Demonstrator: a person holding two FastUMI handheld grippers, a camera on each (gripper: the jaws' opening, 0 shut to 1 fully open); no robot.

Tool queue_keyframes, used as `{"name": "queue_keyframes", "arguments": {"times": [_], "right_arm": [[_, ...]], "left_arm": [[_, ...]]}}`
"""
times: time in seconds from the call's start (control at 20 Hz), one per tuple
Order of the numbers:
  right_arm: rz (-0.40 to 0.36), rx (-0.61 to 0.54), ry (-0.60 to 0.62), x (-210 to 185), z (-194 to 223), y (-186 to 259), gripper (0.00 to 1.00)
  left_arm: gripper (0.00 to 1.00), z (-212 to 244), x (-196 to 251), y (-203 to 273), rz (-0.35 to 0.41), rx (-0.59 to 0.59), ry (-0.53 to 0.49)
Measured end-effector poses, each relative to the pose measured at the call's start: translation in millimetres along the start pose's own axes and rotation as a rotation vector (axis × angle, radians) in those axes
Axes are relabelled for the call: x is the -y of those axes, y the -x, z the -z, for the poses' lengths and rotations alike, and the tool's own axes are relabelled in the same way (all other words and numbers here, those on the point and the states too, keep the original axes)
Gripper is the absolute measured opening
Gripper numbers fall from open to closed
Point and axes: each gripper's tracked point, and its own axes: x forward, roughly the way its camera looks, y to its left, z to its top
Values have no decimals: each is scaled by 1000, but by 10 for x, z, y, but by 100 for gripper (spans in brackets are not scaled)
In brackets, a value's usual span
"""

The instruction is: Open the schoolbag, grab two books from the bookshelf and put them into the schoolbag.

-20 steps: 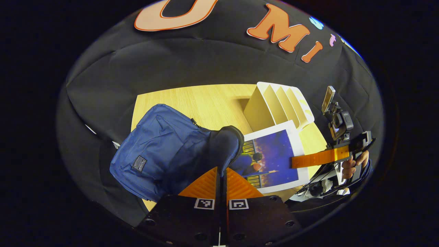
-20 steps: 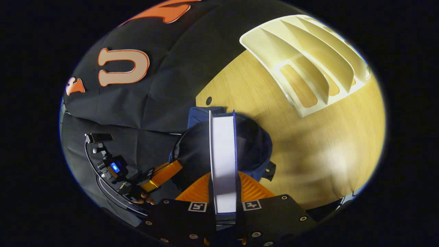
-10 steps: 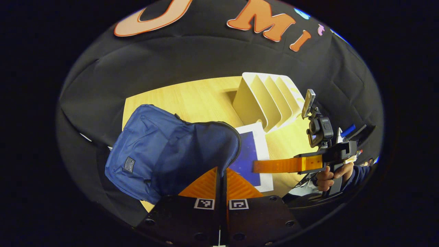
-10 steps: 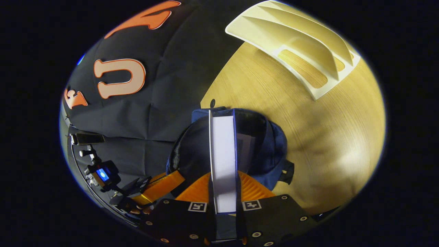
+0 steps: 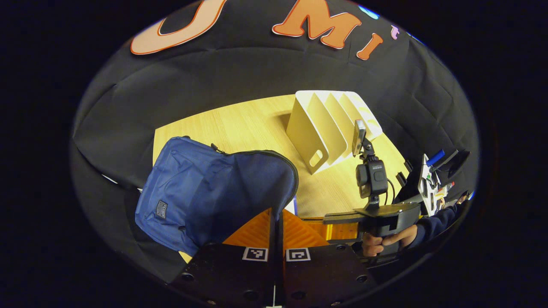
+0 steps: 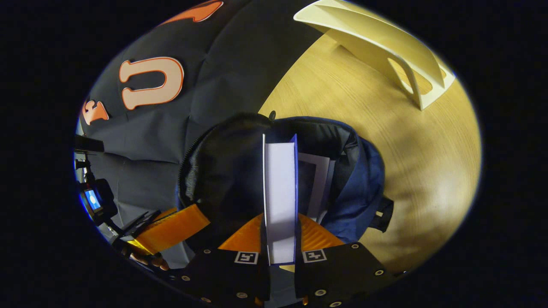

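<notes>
Left gripper view: the blue schoolbag [image 5: 205,192] stands at the left on the wooden table [image 5: 252,124], its zipped flap lifted up. The left gripper [image 5: 277,222] pinches the flap's edge between its two fingers, which sit pressed together on the fabric. To the right and farther back stands the cream bookshelf [image 5: 319,128], its slots bare of books. Nearer and farther right, a hand [image 5: 385,241] in a dark sleeve holds the right gripper [image 5: 338,229], low beside the bag's mouth, with a small camera mounted above it.

Right gripper view: at the far left the left gripper [image 6: 171,229] reaches to the rim of the bag. In the middle, the schoolbag [image 6: 359,188] gapes with its dark lining showing. The right gripper [image 6: 280,233] clamps a white book with a blue cover [image 6: 280,188] edge-on between both fingers, its far end down inside the opening. Just right of it a second book [image 6: 317,184] rests inside the bag. The bookshelf [image 6: 381,47] lies well apart at the far right on the table [image 6: 411,149].
</notes>
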Motion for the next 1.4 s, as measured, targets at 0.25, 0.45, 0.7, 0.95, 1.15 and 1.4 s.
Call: {"name": "queue_keyframes", "arguments": {"times": [0.25,0.45,0.7,0.95,1.15,1.4], "right_arm": [[-11,-29,5,-80,-10,-226,23],[-30,-46,-6,-85,0,-390,22],[50,-119,-34,-26,85,-573,29],[136,-169,70,57,96,-362,80],[191,-156,188,121,-76,-113,95],[249,-15,293,213,-658,398,97]], "left_arm": [[1,-64,-34,66,-1,21,9],[1,-76,21,24,8,16,-5],[1,-119,-59,35,9,33,25],[1,-74,-150,55,16,48,82],[2,-109,-155,12,4,58,104],[7,-108,-49,-64,4,57,138]]}}
